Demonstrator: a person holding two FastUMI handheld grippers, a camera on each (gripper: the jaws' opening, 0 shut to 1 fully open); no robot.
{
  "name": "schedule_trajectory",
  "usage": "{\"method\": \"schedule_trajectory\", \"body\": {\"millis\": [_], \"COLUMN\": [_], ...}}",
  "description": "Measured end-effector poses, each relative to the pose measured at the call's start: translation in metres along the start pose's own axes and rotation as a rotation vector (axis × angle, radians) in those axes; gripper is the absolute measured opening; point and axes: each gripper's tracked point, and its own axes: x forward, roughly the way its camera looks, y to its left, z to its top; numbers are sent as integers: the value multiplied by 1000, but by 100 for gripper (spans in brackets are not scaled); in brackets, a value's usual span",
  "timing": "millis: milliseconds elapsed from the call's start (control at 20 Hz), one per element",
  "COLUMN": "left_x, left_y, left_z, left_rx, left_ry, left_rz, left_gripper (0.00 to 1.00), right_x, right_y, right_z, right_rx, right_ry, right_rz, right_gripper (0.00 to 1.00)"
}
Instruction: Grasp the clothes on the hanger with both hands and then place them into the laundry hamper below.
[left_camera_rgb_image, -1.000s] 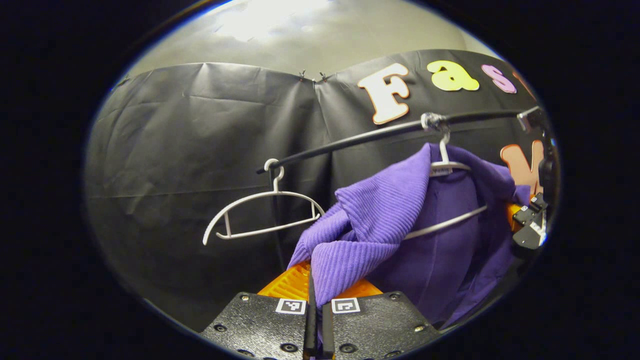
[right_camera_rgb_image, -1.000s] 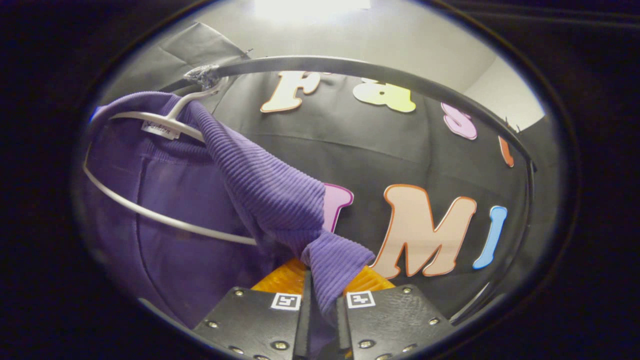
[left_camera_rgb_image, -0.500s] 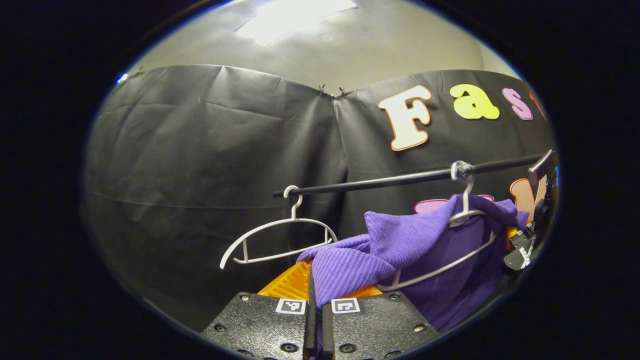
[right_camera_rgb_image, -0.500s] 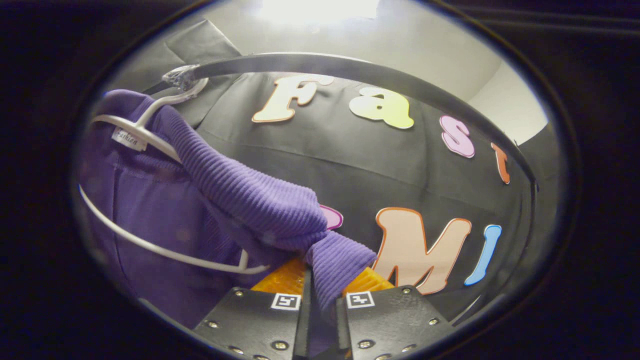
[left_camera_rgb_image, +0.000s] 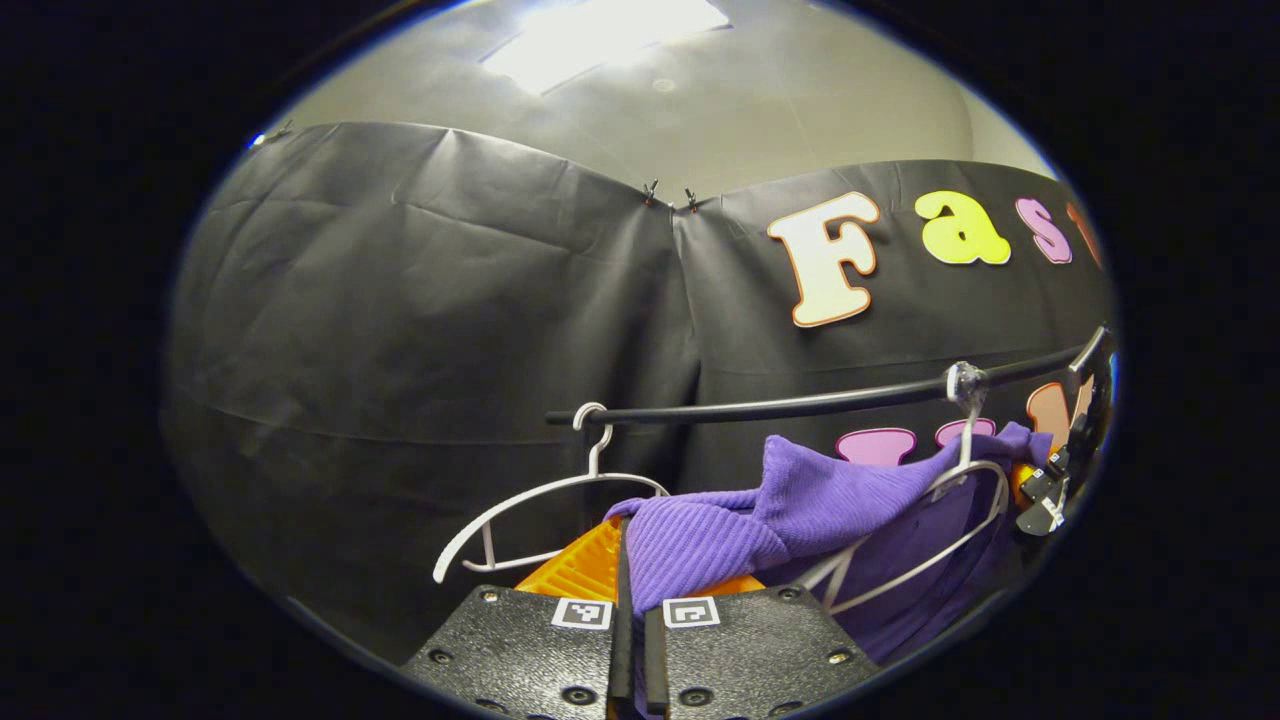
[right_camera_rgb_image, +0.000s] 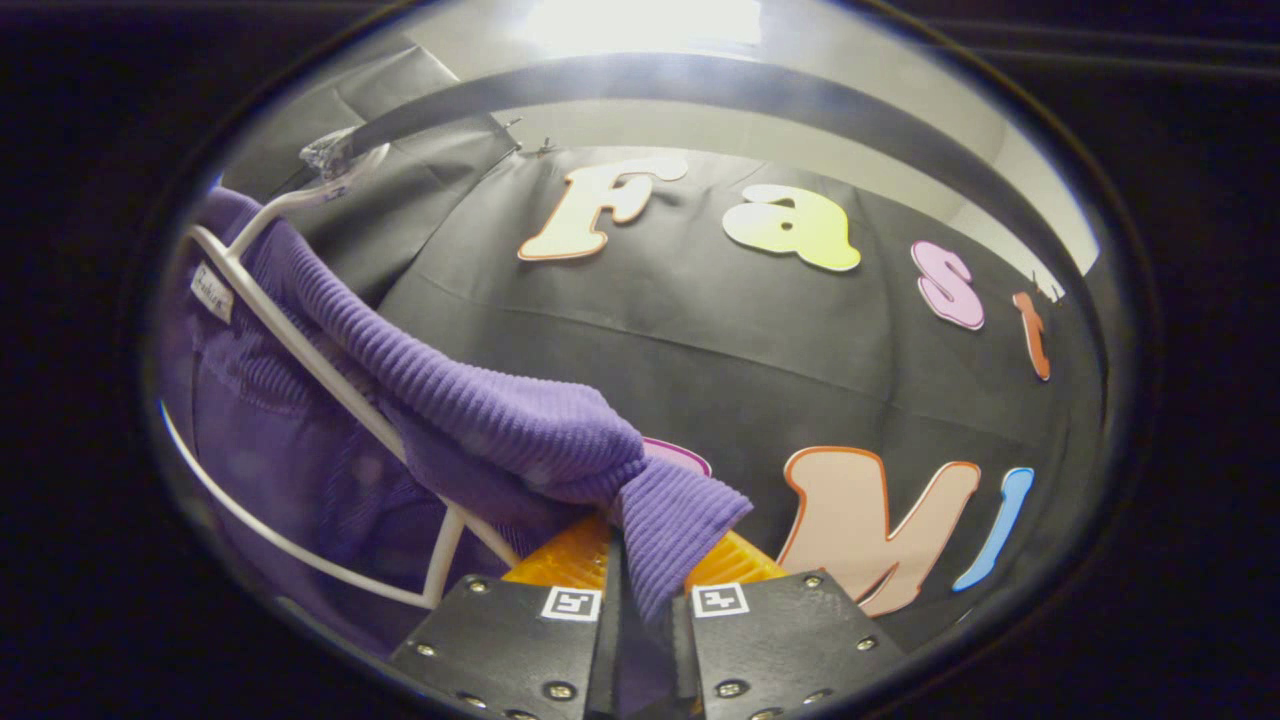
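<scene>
A black rail (left_camera_rgb_image: 800, 407) crosses the black cloth wall (left_camera_rgb_image: 420, 300). Left gripper (left_camera_rgb_image: 633, 600) and right gripper (right_camera_rgb_image: 640, 590) each clamp the purple ribbed knit garment (left_camera_rgb_image: 800, 500), draped on a white wire hanger (right_camera_rgb_image: 300, 340).

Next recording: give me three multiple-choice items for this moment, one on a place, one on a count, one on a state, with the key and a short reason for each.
1. Where does the bare hanger hang on the rail?
A. at the rail's free end
B. beneath the garment
C. on the wall cloth

2. How many white hangers are on the rail?
A. one
B. two
C. four

3. What is the left gripper doing?
A. open, holding nothing
B. shut on the rail
C. shut on purple knit

Key:
1 A: the bare hanger hooks on by the tip of the rail.
2 B: besides it, a second hanger carries the purple garment.
3 C: the left gripper pinches a fold of the garment.
</scene>
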Motion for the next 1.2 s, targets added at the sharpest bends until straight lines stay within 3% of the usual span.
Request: {"method": "schedule_trajectory", "body": {"millis": [300,600,700,750,850,1000,1200], "left_x": [17,20,17,15,9,0,-19], "left_y": [-7,-15,-17,-15,-11,-8,-4], "left_z": [-18,-59,-72,-78,-92,-114,-147], "left_rx": [0,-13,-22,-23,-23,-36,0], "left_ry": [20,88,111,120,141,181,242], "left_rz": [-83,-130,-130,-125,-107,-84,-67], "left_gripper": [5,5,5,2,5,5,5], "right_x": [14,16,9,1,-12,-21,-50], "right_y": [1,1,6,3,2,7,13], "right_z": [-16,-45,-60,-67,-79,-96,-124], "right_rx": [13,58,77,78,76,64,48], "right_ry": [20,111,142,156,178,212,278], "right_rz": [38,60,66,66,75,88,98], "right_gripper": [19,19,15,23,23,15,19]}}
